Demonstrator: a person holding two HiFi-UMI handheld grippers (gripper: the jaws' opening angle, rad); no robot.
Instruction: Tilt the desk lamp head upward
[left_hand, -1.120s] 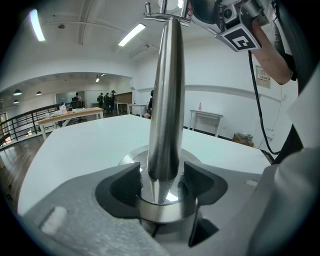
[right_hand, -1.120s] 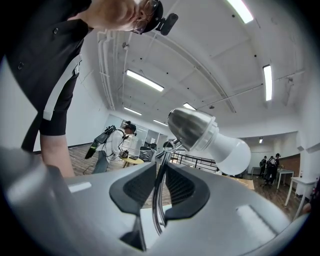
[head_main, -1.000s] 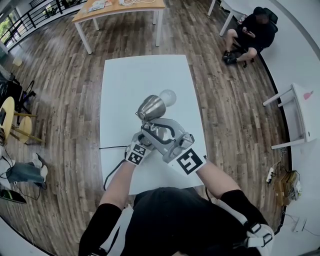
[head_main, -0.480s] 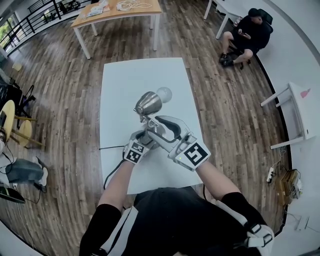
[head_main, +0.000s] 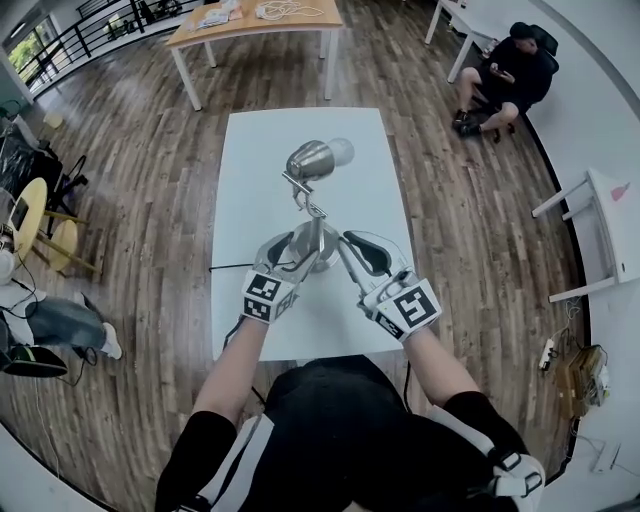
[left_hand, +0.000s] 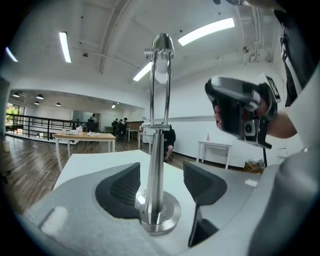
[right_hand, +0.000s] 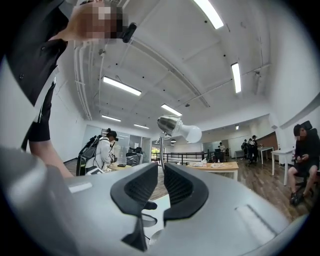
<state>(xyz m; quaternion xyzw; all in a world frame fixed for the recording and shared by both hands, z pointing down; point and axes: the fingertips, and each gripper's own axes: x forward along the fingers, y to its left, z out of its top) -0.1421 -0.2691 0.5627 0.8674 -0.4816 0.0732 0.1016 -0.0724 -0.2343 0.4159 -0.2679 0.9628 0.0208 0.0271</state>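
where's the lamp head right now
In the head view the lamp head is over the middle of the white table, toward its far end, bulb facing right, atop the arm rising from the post.

- The desk lamp (head_main: 312, 160) has a satin metal shade. Its stem (left_hand: 156, 160) and round base (left_hand: 160, 220) are polished, glossy metal, and the bulb (head_main: 341, 151) is matt white.
- The tabletop (head_main: 260, 150) is smooth, matt white.
- The floor (head_main: 130, 190) is dark wood planking with a slight sheen.
- The left gripper (left_hand: 161, 176) and right gripper (right_hand: 161, 182) are smooth grey plastic with matt black ribbed pads (left_hand: 125, 186).
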